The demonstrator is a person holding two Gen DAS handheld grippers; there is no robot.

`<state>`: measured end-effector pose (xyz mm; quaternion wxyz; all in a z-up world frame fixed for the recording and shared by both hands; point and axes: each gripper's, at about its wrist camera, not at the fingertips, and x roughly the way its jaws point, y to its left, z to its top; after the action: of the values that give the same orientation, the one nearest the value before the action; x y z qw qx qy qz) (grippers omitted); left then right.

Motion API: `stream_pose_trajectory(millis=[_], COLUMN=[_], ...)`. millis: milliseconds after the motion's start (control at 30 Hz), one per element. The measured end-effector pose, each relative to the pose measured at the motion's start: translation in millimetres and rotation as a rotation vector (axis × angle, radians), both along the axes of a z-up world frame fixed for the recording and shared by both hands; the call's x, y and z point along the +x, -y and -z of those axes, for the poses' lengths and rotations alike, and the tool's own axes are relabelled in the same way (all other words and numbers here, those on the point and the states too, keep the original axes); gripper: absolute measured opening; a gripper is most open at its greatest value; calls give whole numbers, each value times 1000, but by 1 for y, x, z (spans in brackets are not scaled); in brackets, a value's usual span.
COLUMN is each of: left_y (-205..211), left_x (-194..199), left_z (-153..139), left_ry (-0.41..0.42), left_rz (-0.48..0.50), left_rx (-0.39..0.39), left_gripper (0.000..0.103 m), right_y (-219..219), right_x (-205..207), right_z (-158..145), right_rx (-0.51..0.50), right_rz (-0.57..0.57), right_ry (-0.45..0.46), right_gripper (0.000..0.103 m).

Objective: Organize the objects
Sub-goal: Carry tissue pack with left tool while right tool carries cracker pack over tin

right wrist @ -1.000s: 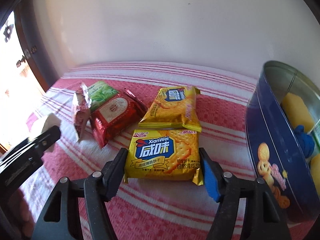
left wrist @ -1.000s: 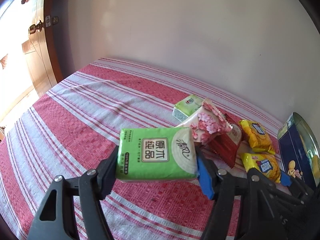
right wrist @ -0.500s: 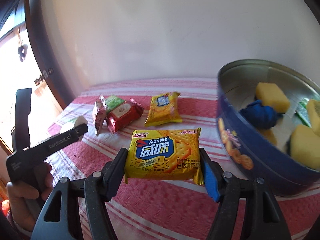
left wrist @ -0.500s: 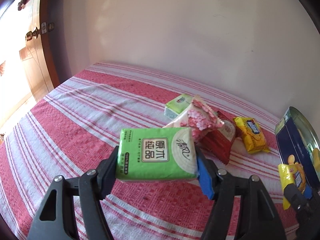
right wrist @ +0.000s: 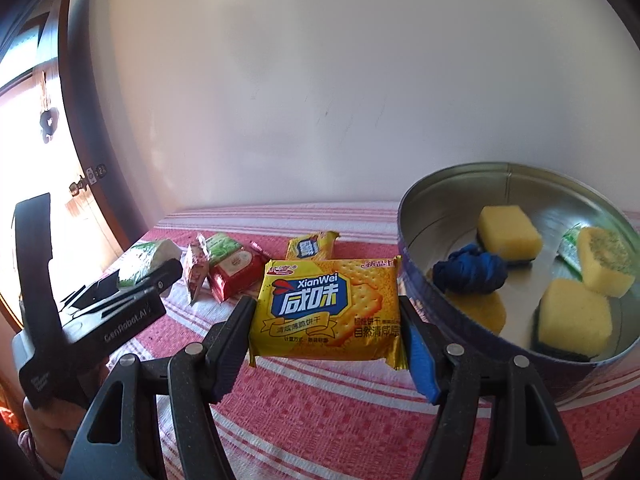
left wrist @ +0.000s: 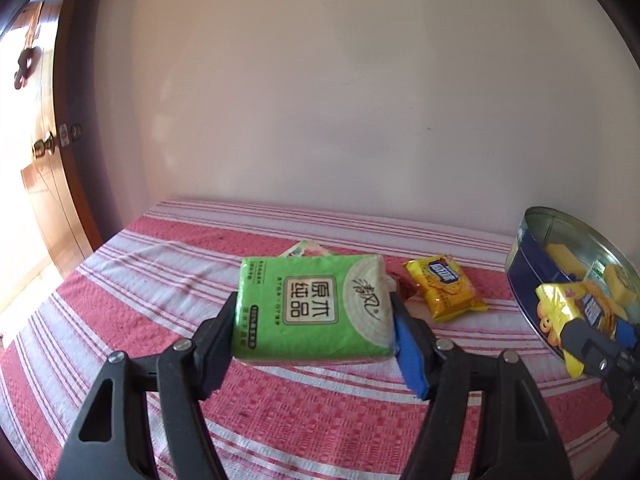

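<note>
My left gripper (left wrist: 314, 316) is shut on a green tissue pack (left wrist: 312, 306) and holds it above the striped cloth. My right gripper (right wrist: 326, 316) is shut on a yellow cracker packet (right wrist: 326, 306), lifted just left of the round blue tin (right wrist: 424, 300). In the left wrist view the right gripper with its packet (left wrist: 560, 308) is at the tin's (left wrist: 524, 288) near wall. The tin holds yellow sponges (right wrist: 508, 234) and a blue cloth (right wrist: 470, 274). A second yellow cracker packet (left wrist: 444, 288) lies on the cloth.
A red packet (right wrist: 236, 268), a pink floral packet (right wrist: 194, 276) and another green pack (right wrist: 224, 244) lie in a cluster left of the tin. The red-and-white striped tablecloth (left wrist: 160, 280) runs to a plain wall behind. A wooden door stands at the left.
Both grippers have risen with their packs. The right gripper has carried the cracker packet rightward, up beside the tin, whose inside now shows.
</note>
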<state>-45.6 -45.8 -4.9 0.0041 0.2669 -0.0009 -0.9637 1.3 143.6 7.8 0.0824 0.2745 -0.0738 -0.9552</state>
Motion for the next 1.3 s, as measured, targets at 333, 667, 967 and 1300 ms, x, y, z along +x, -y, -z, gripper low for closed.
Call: stream_pose_trajectory(millis=[333,667,967,1300], left_y=[-6,-9,-12,-31], left_x=[4,6,12,20], left_z=[-2,-1,-2,-2], left_ry=[-20,-24,-31,-19], left_rz=[-3,-36,-80,-76], left_rx=[-24,-22,-12,2], left_gripper=[70,70,70,70], right_y=[-3,-6,-11,-30], right_x=[9,14,24,31], right_z=[-8,-12,-18,-22], right_rx=[30,56,71,64], right_rz=[31,40,48,70], right_ry=[-60,-84,-112,-118], right_gripper=[71,71,71,71])
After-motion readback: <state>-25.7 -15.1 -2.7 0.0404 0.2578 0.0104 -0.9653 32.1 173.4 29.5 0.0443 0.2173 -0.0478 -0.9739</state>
